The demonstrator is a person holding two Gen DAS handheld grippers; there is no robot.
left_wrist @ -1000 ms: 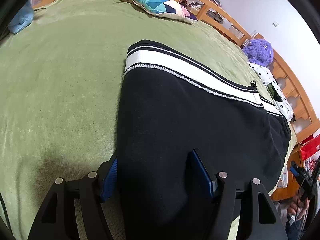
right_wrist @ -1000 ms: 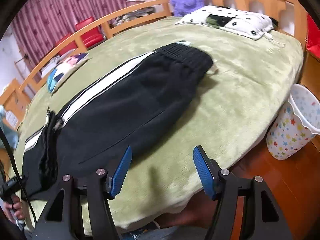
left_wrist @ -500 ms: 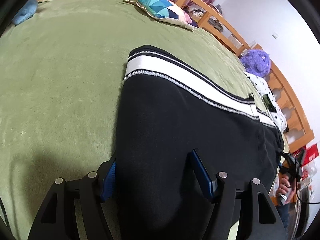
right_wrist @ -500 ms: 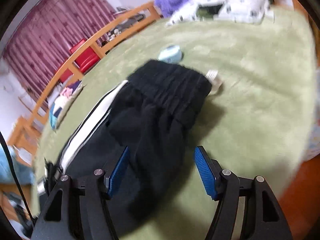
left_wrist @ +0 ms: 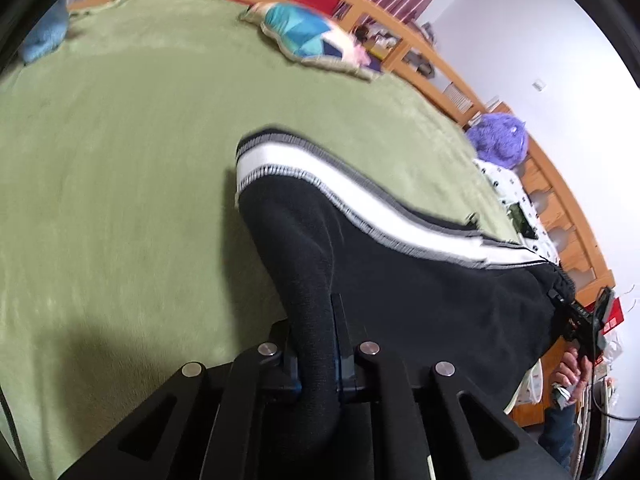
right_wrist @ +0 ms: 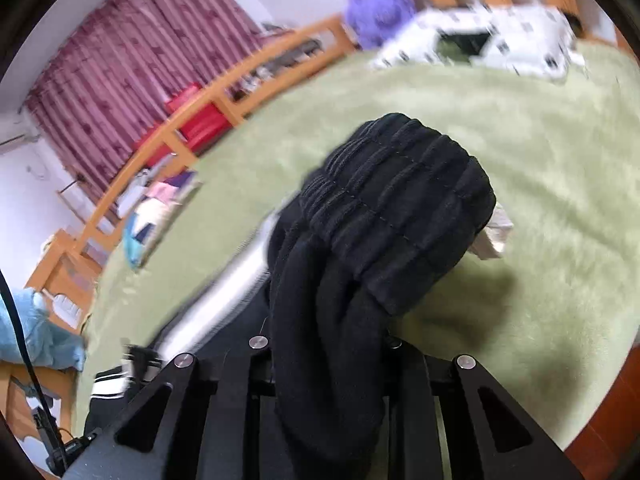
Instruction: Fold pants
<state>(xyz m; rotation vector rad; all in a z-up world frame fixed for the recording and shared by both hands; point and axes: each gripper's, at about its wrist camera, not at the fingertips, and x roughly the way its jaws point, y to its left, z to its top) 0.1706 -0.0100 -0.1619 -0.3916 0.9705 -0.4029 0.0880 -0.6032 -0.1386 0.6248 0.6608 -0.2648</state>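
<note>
The black pants [left_wrist: 400, 280] with a white side stripe [left_wrist: 360, 200] lie lengthwise on the green blanket [left_wrist: 120, 160]. My left gripper [left_wrist: 316, 340] is shut on the near corner of the leg end, and the cloth rises in a bunched ridge from its fingers. In the right wrist view the ribbed waistband [right_wrist: 392, 208] is gathered and lifted. My right gripper [right_wrist: 328, 344] has its jaws closing, with a thick fold of the pants pinched between them. The cloth hides its fingertips.
A patchwork pillow [left_wrist: 308, 36], a purple plush toy [left_wrist: 498, 140] and a spotted pillow [right_wrist: 500, 40] sit along the wooden bed rail [left_wrist: 440, 68]. A blue cloth [left_wrist: 44, 36] lies at the far left. A person's hand [left_wrist: 576, 364] shows at the bed's right edge.
Both grippers went from open to closed on the pants. The left lifted the leg end slightly. The right swept in from the bed's edge to the waistband and bunched it up.
</note>
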